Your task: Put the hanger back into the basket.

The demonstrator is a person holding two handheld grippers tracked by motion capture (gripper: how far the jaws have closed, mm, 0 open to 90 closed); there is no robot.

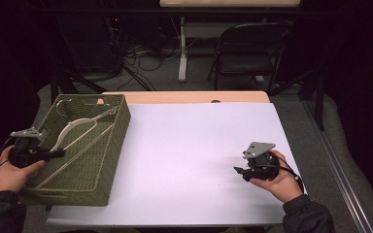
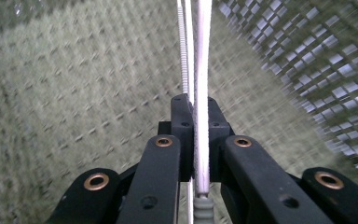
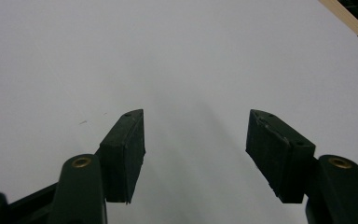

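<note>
- Left claw (image 1: 58, 154) is clamped on the white hanger (image 1: 77, 127), over the near-left of the green woven basket (image 1: 108, 160).
- The hanger's long axis runs from the claw toward the basket's far right corner; smooth, thin, curved.
- Right claw (image 1: 239, 170) stands apart, holding nothing, well right over the smooth white bench (image 1: 189, 145).

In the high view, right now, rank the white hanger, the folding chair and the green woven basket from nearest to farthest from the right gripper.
From the right gripper:
1. Green woven basket, left across the table; its near wall comes closest.
2. White hanger, inside that basket, farther left.
3. Folding chair, on the floor beyond the table's far edge.
</note>
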